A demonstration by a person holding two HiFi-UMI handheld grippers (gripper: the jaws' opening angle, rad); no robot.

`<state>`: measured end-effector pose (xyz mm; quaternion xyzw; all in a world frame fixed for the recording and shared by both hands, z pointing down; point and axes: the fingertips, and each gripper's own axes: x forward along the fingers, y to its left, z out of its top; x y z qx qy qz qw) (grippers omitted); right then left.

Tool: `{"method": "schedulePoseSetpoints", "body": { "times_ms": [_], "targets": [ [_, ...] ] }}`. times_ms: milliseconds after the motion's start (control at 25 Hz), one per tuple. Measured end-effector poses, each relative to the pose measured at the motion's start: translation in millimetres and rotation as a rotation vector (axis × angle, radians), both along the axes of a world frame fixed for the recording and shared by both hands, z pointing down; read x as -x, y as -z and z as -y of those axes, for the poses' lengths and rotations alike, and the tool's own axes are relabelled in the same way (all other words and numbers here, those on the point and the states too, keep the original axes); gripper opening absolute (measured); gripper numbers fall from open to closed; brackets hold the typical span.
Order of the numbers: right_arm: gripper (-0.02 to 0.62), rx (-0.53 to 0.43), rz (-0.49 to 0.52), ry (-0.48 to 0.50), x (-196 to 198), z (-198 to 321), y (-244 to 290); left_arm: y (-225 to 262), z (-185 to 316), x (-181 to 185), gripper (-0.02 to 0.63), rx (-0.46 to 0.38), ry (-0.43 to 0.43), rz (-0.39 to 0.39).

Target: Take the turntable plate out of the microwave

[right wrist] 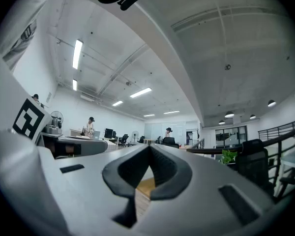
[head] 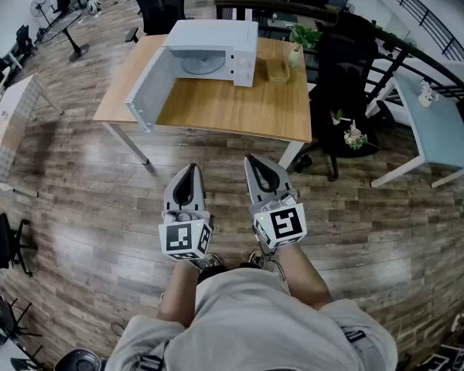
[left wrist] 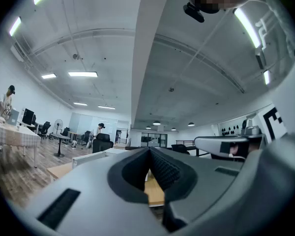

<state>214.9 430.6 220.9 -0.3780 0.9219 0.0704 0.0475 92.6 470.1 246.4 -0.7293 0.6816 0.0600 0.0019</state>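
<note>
A white microwave (head: 230, 52) stands at the back of a wooden table (head: 232, 107), its door (head: 148, 90) swung wide to the left. Inside lies the round glass turntable plate (head: 199, 64). Both grippers hover over the floor well short of the table, side by side. My left gripper (head: 190, 168) is shut with nothing in it, and so is my right gripper (head: 251, 161). In the left gripper view the jaws meet at the tip (left wrist: 150, 149); in the right gripper view they also meet (right wrist: 150, 147). Both point about level toward the table.
A small potted plant (head: 300, 39) and a flat tray (head: 278, 70) sit right of the microwave. A black office chair (head: 344, 99) stands at the table's right. A white desk (head: 433, 126) is far right, and more desks and chairs line the left.
</note>
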Motion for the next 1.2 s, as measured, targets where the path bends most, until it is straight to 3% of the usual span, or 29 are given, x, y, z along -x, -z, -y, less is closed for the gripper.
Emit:
{"method": "schedulePoseSetpoints", "body": {
  "times_ms": [360,800,1200],
  "targets": [
    [0.005,0.045,0.017,0.040,1,-1,-7,-7,0,-6,0.012,0.014,-0.030,-0.032],
    [0.005,0.136,0.002,0.093,-1,-16,-45,-44,-12,-28,0.012,0.094,-0.078,-0.005],
    [0.005,0.167,-0.028,0.123,24,-22,-59,-56,-17,-13,0.012,0.128,-0.075,-0.027]
  ]
}}
